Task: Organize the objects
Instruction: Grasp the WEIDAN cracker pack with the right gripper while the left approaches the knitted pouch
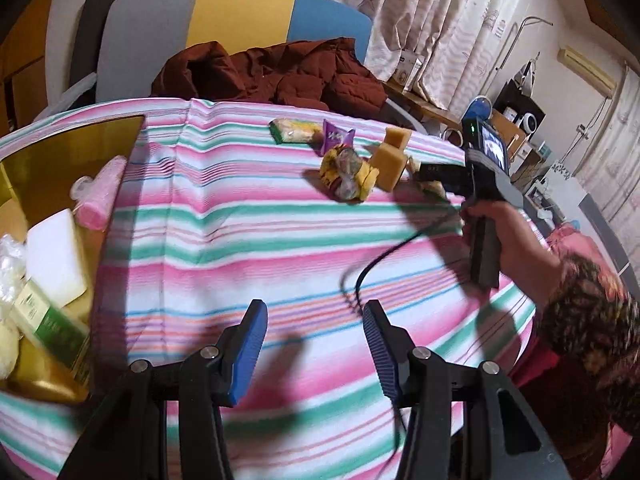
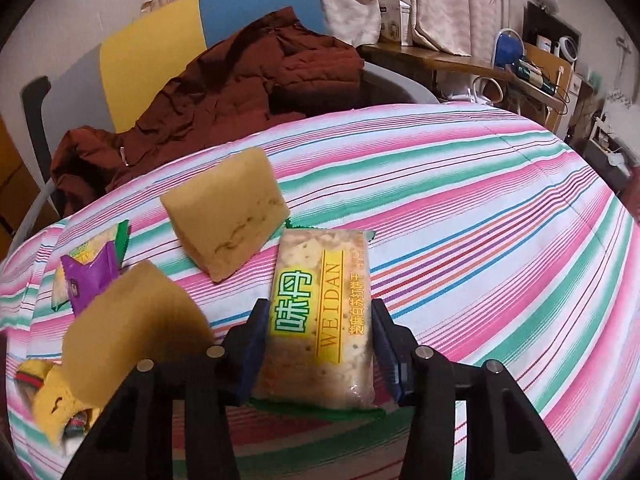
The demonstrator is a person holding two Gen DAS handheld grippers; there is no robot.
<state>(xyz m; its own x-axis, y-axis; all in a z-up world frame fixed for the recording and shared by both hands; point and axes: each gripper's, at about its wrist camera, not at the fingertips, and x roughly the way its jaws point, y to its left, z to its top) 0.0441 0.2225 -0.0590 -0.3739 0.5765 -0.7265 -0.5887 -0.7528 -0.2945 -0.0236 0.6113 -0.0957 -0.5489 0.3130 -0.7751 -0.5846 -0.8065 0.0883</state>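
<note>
My left gripper is open and empty above the striped cloth, near the gold box at the left. My right gripper has its blue pads on both sides of a WEIDAN cracker packet and is shut on it. Two yellow sponges, a purple packet, another cracker packet and a yellow snack bag lie to its left. In the left wrist view the right gripper sits by that pile.
The gold box holds a white block, a green carton and a pink roll. A brown jacket lies on a chair behind the table. A cable trails from the right gripper. Cluttered shelves stand far right.
</note>
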